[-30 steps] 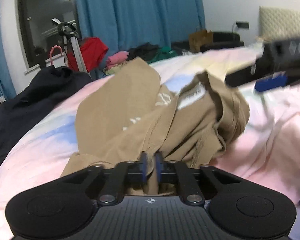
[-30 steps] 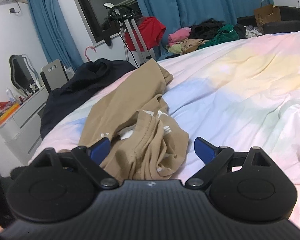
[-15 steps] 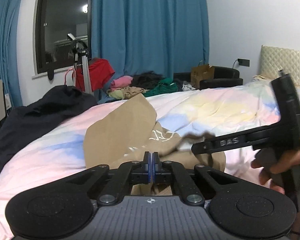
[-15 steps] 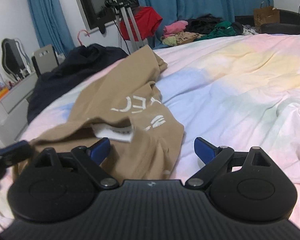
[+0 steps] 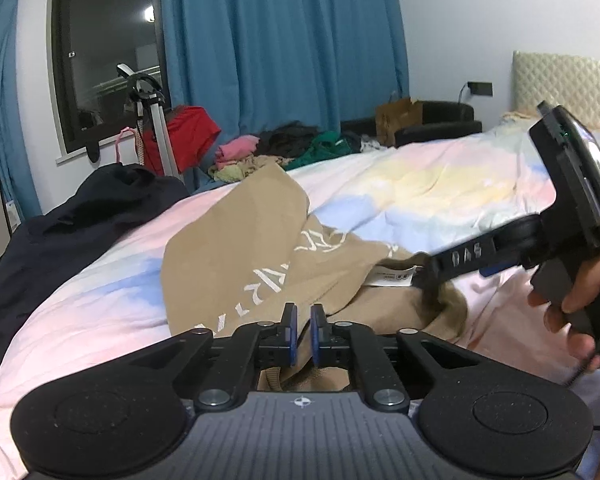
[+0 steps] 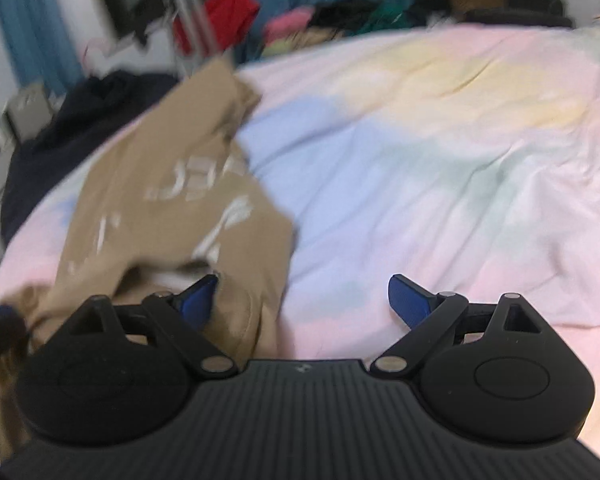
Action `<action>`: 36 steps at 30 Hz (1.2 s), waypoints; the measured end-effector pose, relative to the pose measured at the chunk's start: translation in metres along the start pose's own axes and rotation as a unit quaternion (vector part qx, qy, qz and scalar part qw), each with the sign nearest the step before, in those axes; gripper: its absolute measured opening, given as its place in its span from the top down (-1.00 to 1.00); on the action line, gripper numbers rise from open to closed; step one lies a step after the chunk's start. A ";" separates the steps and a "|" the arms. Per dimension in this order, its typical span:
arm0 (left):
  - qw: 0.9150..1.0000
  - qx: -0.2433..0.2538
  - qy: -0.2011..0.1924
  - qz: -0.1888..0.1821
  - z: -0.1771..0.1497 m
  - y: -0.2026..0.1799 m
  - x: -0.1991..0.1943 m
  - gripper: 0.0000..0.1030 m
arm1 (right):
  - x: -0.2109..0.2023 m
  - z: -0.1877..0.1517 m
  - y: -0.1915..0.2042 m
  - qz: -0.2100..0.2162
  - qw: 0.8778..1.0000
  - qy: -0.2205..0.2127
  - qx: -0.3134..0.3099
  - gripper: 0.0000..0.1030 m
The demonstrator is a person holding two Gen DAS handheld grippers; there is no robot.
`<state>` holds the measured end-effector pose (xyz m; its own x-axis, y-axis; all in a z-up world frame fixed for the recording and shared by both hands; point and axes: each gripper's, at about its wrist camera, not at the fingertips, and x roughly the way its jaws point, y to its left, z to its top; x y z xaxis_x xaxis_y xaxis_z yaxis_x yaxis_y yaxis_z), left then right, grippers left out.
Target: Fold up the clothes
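My left claw [image 5: 303, 330] is nearly clenched, pinching the near hem of the tan printed cotton garment [image 5: 236, 252] on the pastel bedsheet [image 5: 420, 184]. My right claw [image 6: 302, 300] gapes wide, the garment at its left finger.

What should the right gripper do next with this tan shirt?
Probably shut the right gripper on the tan shirt edge by its white label. Its fingers are spread wide, only one reaching cloth, while the left gripper already pinches the near hem.
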<state>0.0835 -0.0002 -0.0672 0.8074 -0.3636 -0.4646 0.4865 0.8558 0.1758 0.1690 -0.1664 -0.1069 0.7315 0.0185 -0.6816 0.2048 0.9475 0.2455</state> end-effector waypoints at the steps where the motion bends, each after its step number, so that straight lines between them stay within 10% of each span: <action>1: 1.000 0.002 -0.001 -0.001 -0.001 -0.001 0.001 0.77 | 0.003 -0.001 0.002 -0.003 1.000 0.004 -0.005 -0.79; 8: 1.000 0.029 -0.008 0.009 -0.006 -0.009 0.008 0.19 | -0.016 0.007 -0.003 -0.053 0.995 -0.089 0.014 -0.79; 26: 0.995 0.024 -0.095 0.030 0.001 -0.024 0.007 -0.02 | -0.098 0.000 0.026 -0.022 0.930 -0.360 -0.067 -0.79; 30: 0.991 0.020 -0.102 0.080 0.003 -0.024 0.008 -0.06 | -0.111 -0.007 0.033 -0.015 0.919 -0.383 -0.092 -0.79; 36: 0.966 0.162 -0.077 0.186 -0.011 -0.058 0.021 -0.05 | -0.115 -0.008 0.033 -0.029 0.912 -0.398 -0.096 -0.79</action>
<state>0.0684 -0.0528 -0.0968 0.9744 -0.1241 -0.1872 0.2115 0.7873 0.5792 0.0862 -0.1342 -0.0255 0.9793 -0.1973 0.0447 0.1952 0.9796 0.0471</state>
